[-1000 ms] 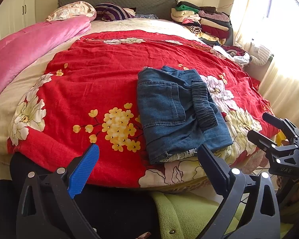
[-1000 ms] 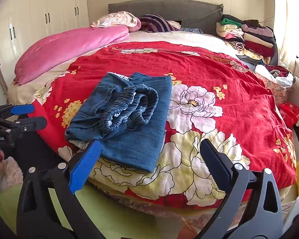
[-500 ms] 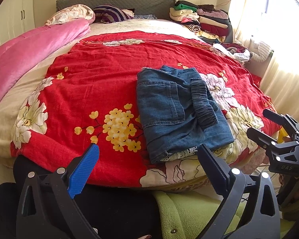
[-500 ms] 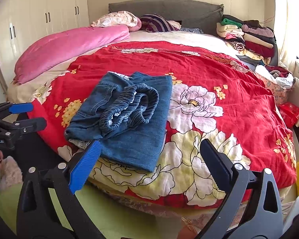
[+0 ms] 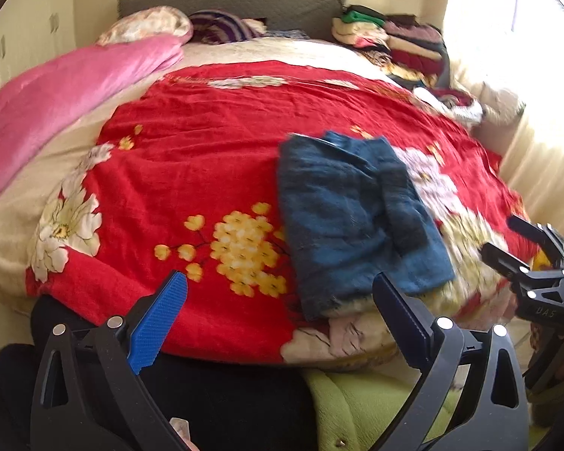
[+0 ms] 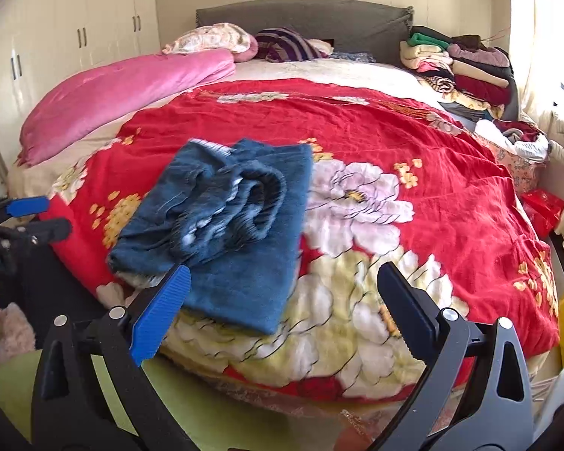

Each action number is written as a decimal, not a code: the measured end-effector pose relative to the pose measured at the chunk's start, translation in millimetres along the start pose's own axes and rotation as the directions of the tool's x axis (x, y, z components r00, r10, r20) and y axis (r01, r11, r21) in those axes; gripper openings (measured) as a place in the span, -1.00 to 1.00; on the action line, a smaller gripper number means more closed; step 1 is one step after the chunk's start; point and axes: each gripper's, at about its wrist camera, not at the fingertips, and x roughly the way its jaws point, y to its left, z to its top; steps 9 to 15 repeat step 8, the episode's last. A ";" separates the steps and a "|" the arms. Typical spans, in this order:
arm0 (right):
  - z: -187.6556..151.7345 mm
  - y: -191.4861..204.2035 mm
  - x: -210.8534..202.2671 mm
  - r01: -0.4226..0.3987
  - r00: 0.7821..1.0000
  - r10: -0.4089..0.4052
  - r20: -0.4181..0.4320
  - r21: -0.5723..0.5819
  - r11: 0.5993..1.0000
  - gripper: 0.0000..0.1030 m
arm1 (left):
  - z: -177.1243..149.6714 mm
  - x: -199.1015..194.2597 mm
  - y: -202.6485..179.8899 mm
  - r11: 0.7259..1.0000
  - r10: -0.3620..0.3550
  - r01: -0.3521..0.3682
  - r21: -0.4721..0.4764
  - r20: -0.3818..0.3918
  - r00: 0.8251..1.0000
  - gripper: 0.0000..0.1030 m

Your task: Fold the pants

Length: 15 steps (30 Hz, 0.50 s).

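Observation:
Folded blue denim pants (image 5: 353, 218) (image 6: 229, 221) lie in a compact rectangle on the red floral blanket (image 5: 191, 158) (image 6: 413, 158), near the bed's front edge, with the elastic waistband bunched on top. My left gripper (image 5: 278, 300) stands open just short of the bed edge, with nothing between its fingers. My right gripper (image 6: 282, 293) is open too, hovering off the front edge to the right of the pants. Each gripper shows in the other's view: the right gripper (image 5: 515, 240) at the far right, the left gripper (image 6: 34, 214) at the far left.
A rolled pink duvet (image 6: 124, 94) lies along the bed's left side. Pillows (image 6: 210, 37) sit at the grey headboard. A stack of folded clothes (image 6: 466, 71) fills the back right corner. White wardrobes (image 6: 64, 34) stand at left. Green fabric (image 5: 364, 406) lies below the bed edge.
Both cameras have shifted slightly and the views are motion-blurred; the left gripper has lifted and pulled back a little. The pants lie as before and both grippers stay open.

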 end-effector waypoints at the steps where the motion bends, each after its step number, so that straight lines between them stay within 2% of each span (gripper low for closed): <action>1: 4.1 -6.6 1.8 0.018 1.000 -0.018 0.012 0.007 1.000 0.82 | 7.2 7.9 12.4 0.999 0.033 -0.033 -0.007 -0.019 0.999 0.91; 2: 11.1 -21.7 5.9 0.055 0.998 -0.056 0.025 0.032 0.998 0.82 | 13.3 13.3 20.4 0.999 0.049 -0.049 -0.009 -0.026 0.998 0.91; 4: 24.1 -49.2 13.1 0.102 0.994 -0.105 0.033 0.082 0.991 0.82 | 37.6 34.1 58.9 0.991 0.125 -0.126 -0.038 -0.048 0.991 0.91; 7: 51.2 -116.5 39.8 0.200 0.979 -0.205 0.013 0.172 0.965 0.82 | 77.8 66.9 116.6 0.960 0.271 -0.274 -0.058 -0.042 0.962 0.91; 8: 59.1 -143.0 52.5 0.234 0.972 -0.236 -0.012 0.204 0.951 0.82 | 92.4 80.7 138.2 0.942 0.327 -0.329 -0.068 -0.046 0.944 0.91; 15: 59.1 -143.0 52.5 0.234 0.972 -0.236 -0.012 0.204 0.951 0.82 | 92.4 80.7 138.2 0.942 0.327 -0.329 -0.068 -0.046 0.944 0.91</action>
